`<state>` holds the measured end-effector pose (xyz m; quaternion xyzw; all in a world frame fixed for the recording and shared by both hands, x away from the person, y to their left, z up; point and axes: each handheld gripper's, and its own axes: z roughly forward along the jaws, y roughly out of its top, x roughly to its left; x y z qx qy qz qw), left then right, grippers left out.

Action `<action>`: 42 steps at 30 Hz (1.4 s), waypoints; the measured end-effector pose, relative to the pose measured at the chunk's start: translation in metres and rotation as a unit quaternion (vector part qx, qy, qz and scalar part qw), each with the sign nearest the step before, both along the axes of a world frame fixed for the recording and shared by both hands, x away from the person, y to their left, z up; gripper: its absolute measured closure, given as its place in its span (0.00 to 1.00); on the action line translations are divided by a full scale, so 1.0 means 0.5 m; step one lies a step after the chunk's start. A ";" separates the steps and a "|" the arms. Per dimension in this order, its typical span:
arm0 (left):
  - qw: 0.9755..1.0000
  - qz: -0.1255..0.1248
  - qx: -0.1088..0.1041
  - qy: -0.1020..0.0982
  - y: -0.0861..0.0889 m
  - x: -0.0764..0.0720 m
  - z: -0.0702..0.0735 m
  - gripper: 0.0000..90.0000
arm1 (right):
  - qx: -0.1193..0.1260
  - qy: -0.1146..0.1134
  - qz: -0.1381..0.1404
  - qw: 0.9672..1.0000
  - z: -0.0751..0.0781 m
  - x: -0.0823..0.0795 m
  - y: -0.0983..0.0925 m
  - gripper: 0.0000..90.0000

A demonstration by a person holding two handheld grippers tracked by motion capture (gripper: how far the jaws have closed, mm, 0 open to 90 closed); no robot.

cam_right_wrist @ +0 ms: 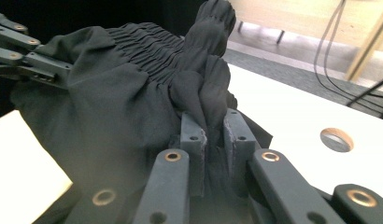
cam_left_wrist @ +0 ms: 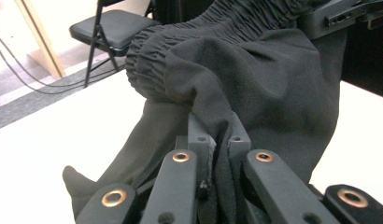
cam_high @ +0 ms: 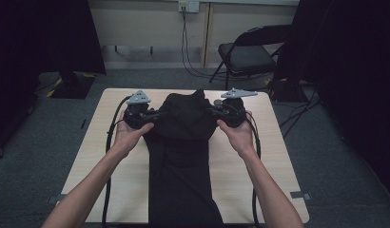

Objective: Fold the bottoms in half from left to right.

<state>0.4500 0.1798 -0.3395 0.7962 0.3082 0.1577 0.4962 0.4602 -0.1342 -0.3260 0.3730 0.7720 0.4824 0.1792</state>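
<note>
Black trousers [cam_high: 181,142]: you had both tools, left [cam_high: 152,114] and right [cam_high: 213,111], pinching the gathered waistband off the worktop [cam_high: 121,161], the legs lying unfolded.

Fabric of trousers [cam_left_wrist: 255,79] bunched between my left gripper [cam_left_wrist: 219,135] pads, so pad faces hidden. Same with right gripper [cam_right_wrist: 214,135]. High view: trouser legs cut off by bottom edge, elbows too. Jaw tips lost against black cloth there, too dark to tell. Table [cam_high: 274,156] under trousers hidden. Chair [cam_high: 248,57] partly swallowed by dark curtain on right.
</note>
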 end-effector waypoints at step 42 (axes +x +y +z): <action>0.993 0.021 0.040 0.106 -0.014 0.025 -0.254 0.68 | -0.082 0.110 -0.002 0.991 -0.280 -0.011 -0.018 0.53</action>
